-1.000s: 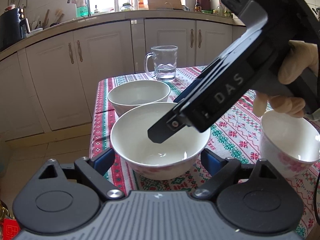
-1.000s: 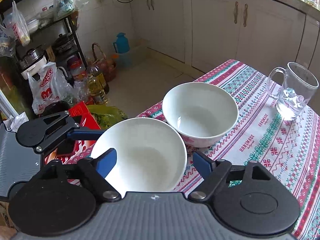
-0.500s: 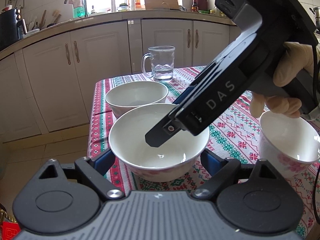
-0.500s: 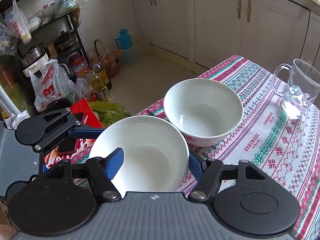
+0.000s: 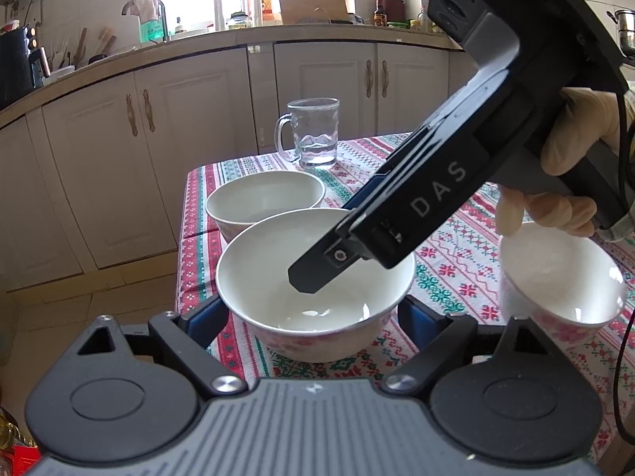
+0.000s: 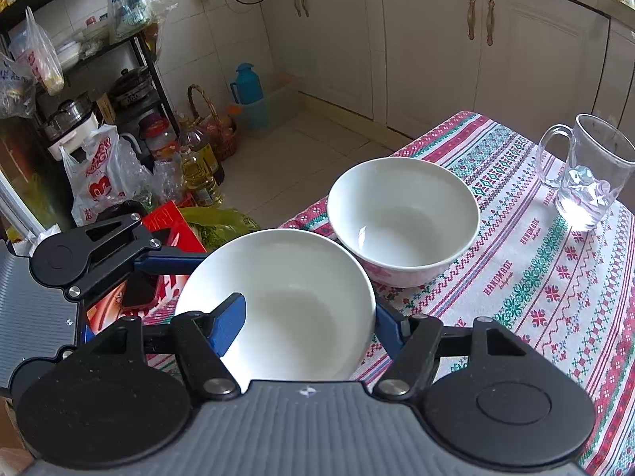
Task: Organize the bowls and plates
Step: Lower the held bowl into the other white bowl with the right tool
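Tablecloth [image 6: 535, 277], striped red and green, covered the table to its corner edge, with bare floor beyond. A glass mug [image 6: 587, 182] stood well back holding a little water. Three white bowls sat empty: the near bowl [image 6: 285, 297] by the corner, a second bowl [image 6: 405, 214] touching behind it, a smaller bowl [image 5: 563, 281] apart. The right gripper [image 6: 307, 319] had clamped the near bowl's rim; the left gripper [image 5: 313, 313] stood wide around that bowl, pads clear.
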